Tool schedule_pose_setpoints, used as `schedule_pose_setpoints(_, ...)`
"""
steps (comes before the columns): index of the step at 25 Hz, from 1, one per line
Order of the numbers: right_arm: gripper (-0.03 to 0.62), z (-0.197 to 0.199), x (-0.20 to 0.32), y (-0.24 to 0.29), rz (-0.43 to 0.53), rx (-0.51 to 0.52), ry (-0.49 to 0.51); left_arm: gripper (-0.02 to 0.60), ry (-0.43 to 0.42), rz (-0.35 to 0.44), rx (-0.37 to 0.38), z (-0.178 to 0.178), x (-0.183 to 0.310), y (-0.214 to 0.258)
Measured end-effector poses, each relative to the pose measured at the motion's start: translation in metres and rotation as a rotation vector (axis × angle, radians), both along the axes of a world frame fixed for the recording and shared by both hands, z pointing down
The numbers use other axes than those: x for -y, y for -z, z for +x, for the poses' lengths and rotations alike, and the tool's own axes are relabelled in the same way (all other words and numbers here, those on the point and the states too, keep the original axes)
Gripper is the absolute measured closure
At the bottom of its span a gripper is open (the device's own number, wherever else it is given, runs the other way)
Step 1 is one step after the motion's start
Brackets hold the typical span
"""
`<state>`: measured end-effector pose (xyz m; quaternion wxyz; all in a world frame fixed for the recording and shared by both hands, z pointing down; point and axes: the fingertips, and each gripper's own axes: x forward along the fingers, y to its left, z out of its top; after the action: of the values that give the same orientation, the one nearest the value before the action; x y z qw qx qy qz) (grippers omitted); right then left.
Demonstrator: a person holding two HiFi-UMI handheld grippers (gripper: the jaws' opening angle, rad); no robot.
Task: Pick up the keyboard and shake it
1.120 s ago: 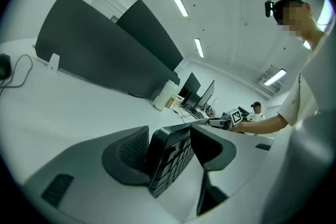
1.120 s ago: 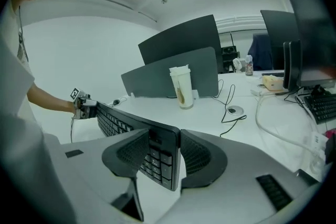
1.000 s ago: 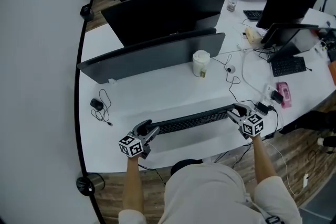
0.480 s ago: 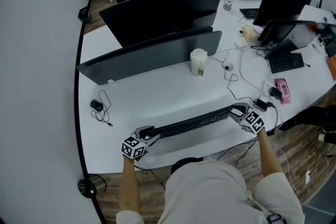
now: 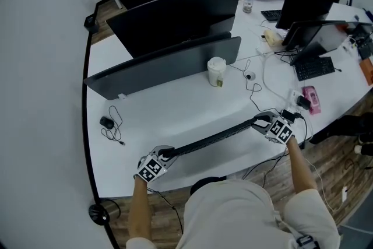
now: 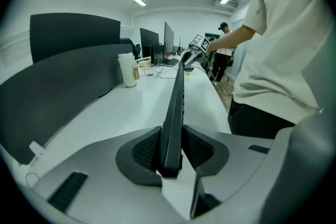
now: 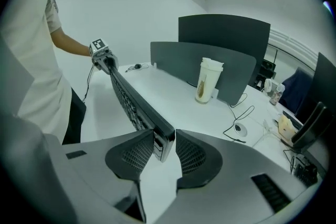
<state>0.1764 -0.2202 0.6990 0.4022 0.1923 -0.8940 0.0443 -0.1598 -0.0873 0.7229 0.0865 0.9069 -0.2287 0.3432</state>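
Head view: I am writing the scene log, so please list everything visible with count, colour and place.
flat black keyboard: one, black, tipped on edge between both grippers, over the desk front.
curved white desk: one, white, centre.
grey divider panels: two, dark grey, behind the keyboard.
lidded pale cup: one, off-white, beside the divider.
corded black mouse: one, black, desk left.
black monitors: two, black, upper right.
left gripper: one, grey, jaws just closed onto the keyboard's left end.
right gripper: one, grey, jaws just closed onto its right end.
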Motion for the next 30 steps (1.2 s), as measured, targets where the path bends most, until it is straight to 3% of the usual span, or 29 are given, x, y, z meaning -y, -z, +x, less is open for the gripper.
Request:
schedule_pose_setpoints(3, 0.361, -0.010, -0.001, 0.003, -0.012, -0.054, 0.084, 0.463, -0.045, 0.018, 0.094, -0.004, -0.004, -0.012)
schedule_pose_setpoints(6, 0.335, -0.027, -0.007, -0.002, -0.029, -0.190, 0.274, 0.468, -0.076, 0.010, 0.133, -0.004, -0.003, -0.015)
schedule_pose_setpoints(9, 0.336, -0.041, -0.004, -0.010, 0.028, -0.342, 0.422, 0.469, -0.092, 0.003, 0.146, -0.003, -0.005, -0.015)
schedule_pose_setpoints(13, 0.375, -0.055, -0.007, -0.020, 0.018, -0.441, 0.565, 0.469, -0.079, -0.044, 0.128, -0.001, -0.002, -0.016)
schedule_pose_setpoints(14, 0.430, -0.056, -0.007, -0.021, -0.001, -0.446, 0.576, 0.468, -0.075, -0.062, 0.125, -0.001, 0.000, -0.016)
schedule_pose_setpoints(17, 0.442, -0.058, -0.004, -0.021, -0.021, -0.452, 0.583, 0.468, -0.081, -0.086, 0.143, 0.000, 0.001, -0.014)
schedule_pose_setpoints(21, 0.451, -0.060, -0.005, -0.019, 0.023, -0.476, 0.591, 0.468, -0.093, -0.095, 0.195, -0.001, 0.003, -0.013)
schedule_pose_setpoints(26, 0.459, -0.051, -0.002, -0.022, 0.140, -0.539, 0.564, 0.466, -0.098, -0.059, 0.341, 0.001, 0.015, -0.018)
schedule_pose_setpoints(30, 0.456, -0.047, 0.006, -0.013, 0.248, -0.559, 0.454, 0.463, -0.068, 0.053, 0.480, -0.003, 0.038, -0.011)
